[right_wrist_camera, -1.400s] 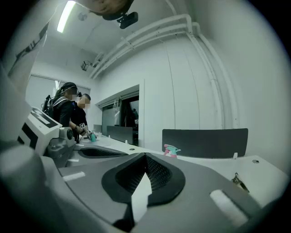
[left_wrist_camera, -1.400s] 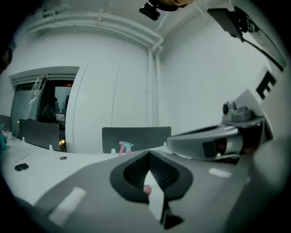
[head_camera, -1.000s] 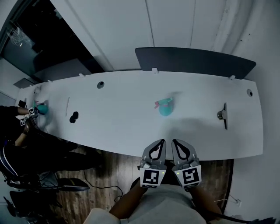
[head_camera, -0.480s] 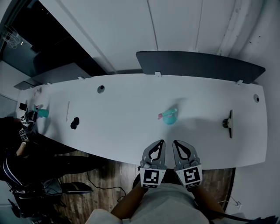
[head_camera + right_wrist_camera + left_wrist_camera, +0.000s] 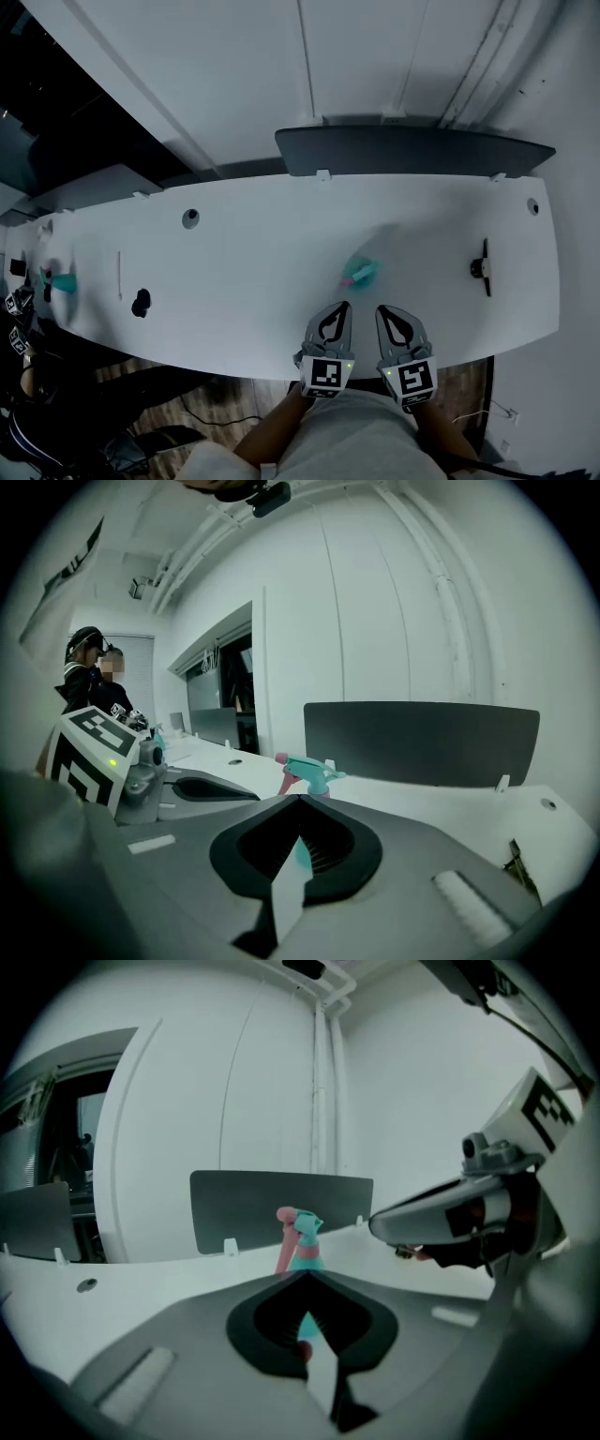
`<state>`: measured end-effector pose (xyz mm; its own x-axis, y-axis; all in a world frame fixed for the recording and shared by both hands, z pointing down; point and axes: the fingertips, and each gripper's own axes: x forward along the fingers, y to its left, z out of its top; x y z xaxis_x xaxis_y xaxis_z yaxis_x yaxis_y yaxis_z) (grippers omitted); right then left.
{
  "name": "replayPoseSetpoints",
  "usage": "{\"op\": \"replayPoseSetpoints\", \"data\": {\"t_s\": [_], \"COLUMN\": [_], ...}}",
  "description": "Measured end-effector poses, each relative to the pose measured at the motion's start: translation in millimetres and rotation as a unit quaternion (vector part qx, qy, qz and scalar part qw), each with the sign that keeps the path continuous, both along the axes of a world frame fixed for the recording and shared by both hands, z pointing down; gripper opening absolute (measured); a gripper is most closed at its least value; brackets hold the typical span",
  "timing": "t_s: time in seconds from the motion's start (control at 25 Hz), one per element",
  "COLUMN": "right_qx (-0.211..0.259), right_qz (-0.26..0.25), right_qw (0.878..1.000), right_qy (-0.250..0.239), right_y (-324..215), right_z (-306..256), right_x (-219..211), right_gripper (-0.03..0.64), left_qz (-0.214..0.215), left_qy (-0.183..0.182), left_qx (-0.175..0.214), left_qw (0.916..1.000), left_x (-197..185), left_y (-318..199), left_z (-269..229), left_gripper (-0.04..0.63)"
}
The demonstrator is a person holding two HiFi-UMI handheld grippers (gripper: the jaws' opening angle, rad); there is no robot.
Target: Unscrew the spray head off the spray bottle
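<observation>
The spray bottle (image 5: 361, 272) at centre frame is teal, and its spray head (image 5: 298, 1225) is teal with a pink trigger. The worktop (image 5: 262, 253) is white. At lower centre, the left hand-held gripper (image 5: 342, 307) and right hand-held gripper (image 5: 384, 311) are grey, and each carries a cube of black-and-white square markers. The divider panel (image 5: 412, 152) above is dark grey.

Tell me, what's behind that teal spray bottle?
Behind the spray bottle lies white desk, then a dark divider panel and the wall. The panel covers whatever is at its back.
</observation>
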<state>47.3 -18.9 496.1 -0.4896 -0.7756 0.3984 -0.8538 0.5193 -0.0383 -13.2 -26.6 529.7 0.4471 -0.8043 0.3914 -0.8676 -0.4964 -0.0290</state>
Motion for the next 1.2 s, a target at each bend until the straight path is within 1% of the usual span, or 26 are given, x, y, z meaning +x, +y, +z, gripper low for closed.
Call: {"op": "replayPoseSetpoints", "data": {"t_s": [0.08, 0.16, 0.2, 0.24, 0.28, 0.32, 0.36, 0.4, 0.48, 0.56, 0.64, 0.76, 0.84, 0.88, 0.96, 1.08, 1.2], "right_qx": [-0.006, -0.01, -0.012, -0.014, -0.016, -0.017, -0.015, -0.012, -0.01, -0.02, -0.028, -0.037, -0.031, -0.028, -0.035, -0.04, -0.04], "right_qz": [0.008, 0.015, 0.015, 0.012, 0.007, -0.001, -0.009, -0.018, -0.027, -0.024, -0.022, -0.018, -0.023, -0.026, -0.024, -0.023, -0.029], "right_qw": [1.0, 1.0, 1.0, 1.0, 1.0, 1.0, 1.0, 1.0, 0.999, 0.999, 0.999, 0.999, 0.999, 0.999, 0.999, 0.999, 0.998], "right_qy": [0.009, 0.013, 0.012, 0.01, 0.009, 0.01, 0.013, 0.018, 0.027, 0.027, 0.029, 0.027, 0.033, 0.036, 0.03, 0.025, 0.03], "right_y": [-3.8, -8.3, -8.9, -8.8, -9.3, -10.9, -13.1, -15.2, -17.5, -18.0, -18.6, -19.3, -22.7, -24.5, -25.6, -29.4, -34.5], "right_z": [6.1, 9.3, 9.8, 10.4, 11.2, 11.8, 12.0, 12.3, 16.0, 21.8, 24.5, 25.9, 24.3, 23.3, 24.3, 24.5, 24.9], "right_x": [0.6, 3.7, 5.8, 7.2, 7.7, 7.9, 8.3, 9.5, 14.2, 20.0, 24.3, 29.1, 31.0, 31.2, 30.6, 26.6, 17.8], "right_gripper": [0.002, 0.002, 0.002, 0.002, 0.002, 0.002, 0.002, 0.002, 0.002, 0.002, 0.002, 0.002, 0.002, 0.002, 0.002, 0.002, 0.002], "left_qz": [0.017, 0.038, 0.048, 0.057, 0.062, 0.065, 0.067, 0.068, 0.068, 0.063, 0.062, 0.071, 0.081, 0.087, 0.097, 0.105, 0.1], "left_qy": [-0.002, -0.005, -0.007, -0.01, -0.014, -0.018, -0.024, -0.029, -0.036, -0.037, -0.042, -0.062, -0.082, -0.093, -0.106, -0.113, -0.118], "left_qx": [-0.012, -0.037, -0.056, -0.075, -0.09, -0.097, -0.098, -0.095, -0.079, -0.065, -0.064, -0.06, -0.057, -0.058, -0.059, -0.056, -0.052], "left_qw": [0.9998, 0.9986, 0.9973, 0.9955, 0.9939, 0.993, 0.9927, 0.9927, 0.9939, 0.9952, 0.9952, 0.9938, 0.9917, 0.9902, 0.9879, 0.9864, 0.9866], "left_x": [2.4, 8.2, 12.4, 16.0, 18.3, 19.8, 21.5, 23.9, 29.6, 34.5, 39.4, 47.1, 51.0, 51.7, 51.5, 51.5, 48.6], "left_y": [-3.6, -6.2, -5.6, -5.0, -6.1, -9.1, -12.9, -16.4, -24.7, -37.0, -50.2, -65.7, -71.7, -73.5, -75.6, -76.4, -75.6], "left_z": [13.1, 33.0, 45.0, 57.0, 67.4, 75.7, 82.1, 87.0, 91.8, 94.5, 101.3, 113.9, 123.0, 126.4, 129.1, 127.6, 124.2], "left_gripper": [0.0, 0.002, 0.05, 0.225, 0.332, 0.375, 0.386, 0.421, 0.47, 0.479, 0.478, 0.477, 0.477, 0.472, 0.394, 0.39, 0.388]}}
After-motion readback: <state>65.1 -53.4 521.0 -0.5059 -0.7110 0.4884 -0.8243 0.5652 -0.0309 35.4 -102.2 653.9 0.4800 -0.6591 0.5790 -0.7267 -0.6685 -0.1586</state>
